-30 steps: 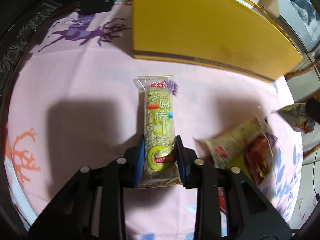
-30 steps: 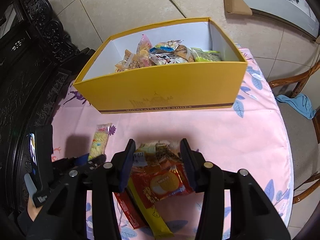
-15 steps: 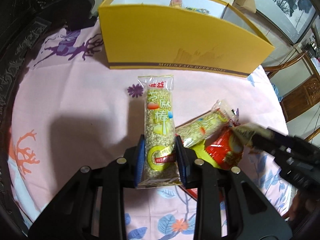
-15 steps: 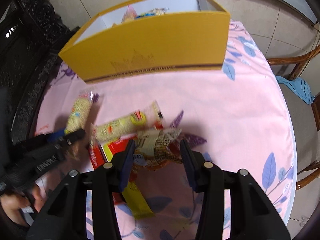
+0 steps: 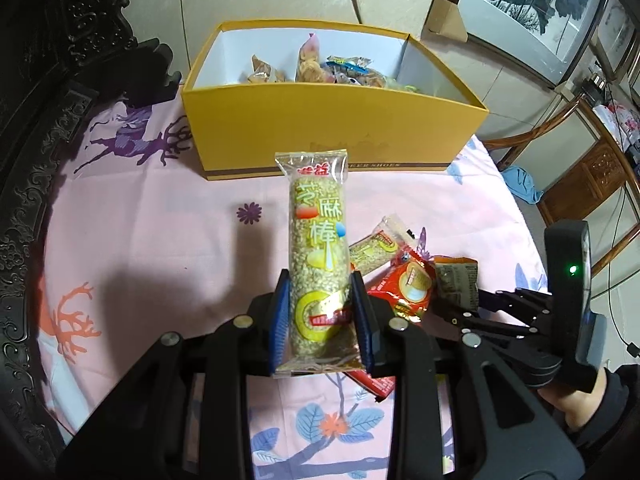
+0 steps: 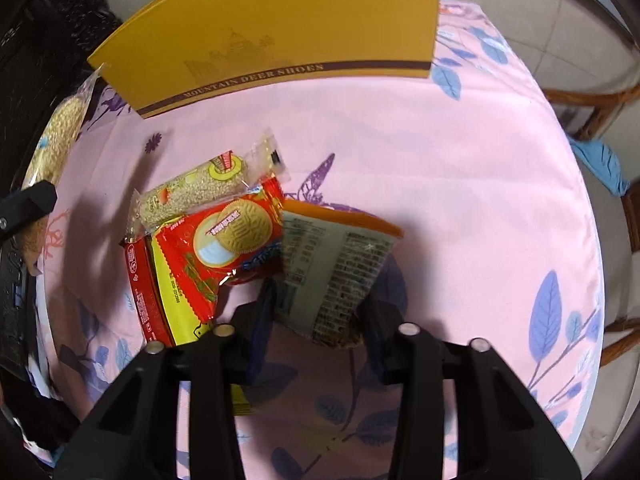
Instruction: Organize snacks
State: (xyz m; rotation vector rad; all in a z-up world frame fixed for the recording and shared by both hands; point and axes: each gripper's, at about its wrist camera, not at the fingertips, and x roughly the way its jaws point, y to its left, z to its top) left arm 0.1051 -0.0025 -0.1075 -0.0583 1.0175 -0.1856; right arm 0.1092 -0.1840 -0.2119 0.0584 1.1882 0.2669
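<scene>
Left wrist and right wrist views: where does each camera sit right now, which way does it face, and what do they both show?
Left wrist: on the left gripper, tilted down toward the yellow box; its fingers clamp a sesame bar; the right gripper and a hand show at right.
Right wrist: on the right gripper, close above the tablecloth, around a grey packet; the left gripper's edge shows.
Shared: box, grey packet, red biscuit pack, second sesame bar.

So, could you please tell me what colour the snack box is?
The snack box is yellow outside, white inside, best seen from the left wrist.
</scene>
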